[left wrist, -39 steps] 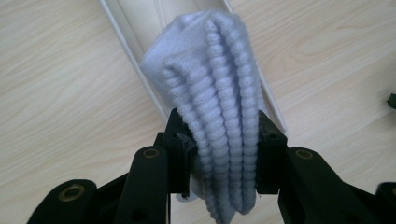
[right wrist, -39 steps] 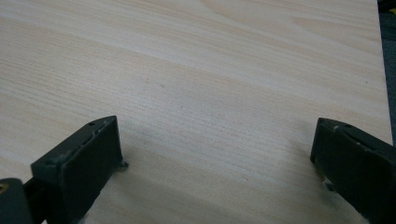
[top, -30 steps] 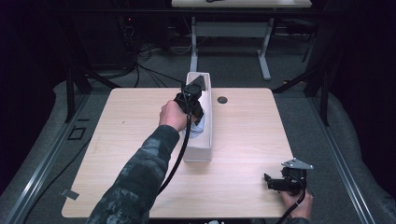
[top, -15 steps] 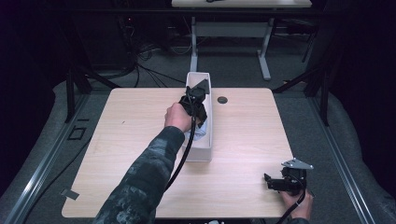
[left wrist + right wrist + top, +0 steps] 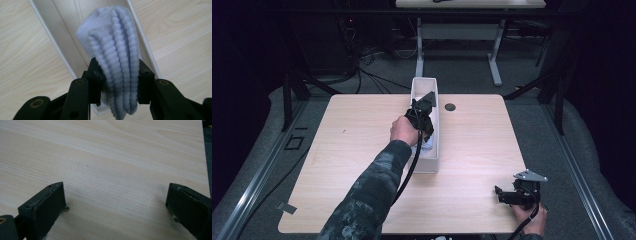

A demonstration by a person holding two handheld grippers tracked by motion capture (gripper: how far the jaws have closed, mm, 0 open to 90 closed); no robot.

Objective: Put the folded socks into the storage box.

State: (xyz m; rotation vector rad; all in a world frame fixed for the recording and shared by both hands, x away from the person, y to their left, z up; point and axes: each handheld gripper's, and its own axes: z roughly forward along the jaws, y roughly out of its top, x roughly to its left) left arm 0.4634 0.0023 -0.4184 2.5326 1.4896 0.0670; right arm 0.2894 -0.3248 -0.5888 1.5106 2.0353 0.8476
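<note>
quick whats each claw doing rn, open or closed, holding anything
Left claw: closed on the folded light blue cloth, over the white tray.
Right claw: open, holding nothing, above the bare wooden table.

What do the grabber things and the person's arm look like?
Both grippers are black. The left gripper trails a black cable along a camouflage sleeve. Its fingers are blocky, on arms with round brass-coloured pivot rings. The right gripper carries a grey three-cornered plate; its fingers are flat, scuffed black pads.

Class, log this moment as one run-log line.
left gripper: shut on pale blue cloth over white bin | right gripper: open, idle above table
</note>
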